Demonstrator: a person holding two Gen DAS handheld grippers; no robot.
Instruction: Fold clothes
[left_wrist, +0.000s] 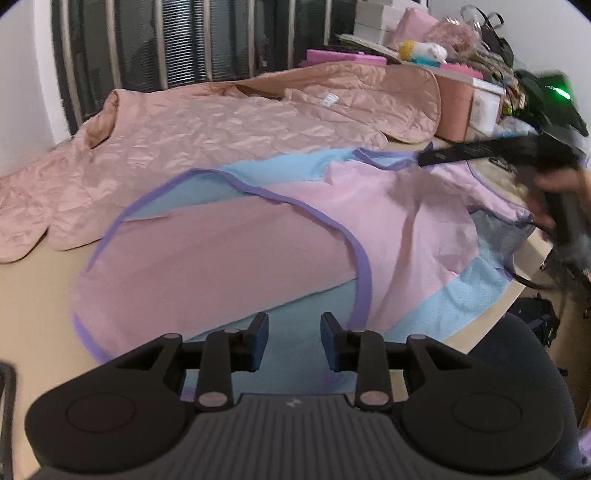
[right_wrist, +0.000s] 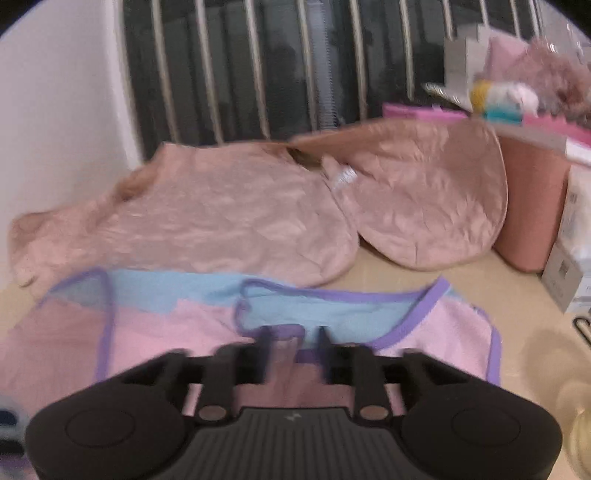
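A pink and light-blue sleeveless top with purple trim (left_wrist: 229, 254) lies spread on the beige table, partly folded over itself. My left gripper (left_wrist: 294, 341) is open and empty, hovering just above the top's blue hem. The right gripper (left_wrist: 428, 158) shows in the left wrist view as a blurred black shape at the top's far right shoulder. In the right wrist view the same top (right_wrist: 155, 343) lies below my right gripper (right_wrist: 293, 350), whose fingers stand apart around a raised purple-trimmed edge (right_wrist: 284, 332); the view is blurred.
A peach quilted jacket (left_wrist: 207, 129) lies spread behind the top, also in the right wrist view (right_wrist: 229, 218). Pink boxes and clutter (left_wrist: 458, 107) stand at the back right. The table edge (left_wrist: 532, 254) runs along the right, with a dark chair (left_wrist: 517, 343) beyond it.
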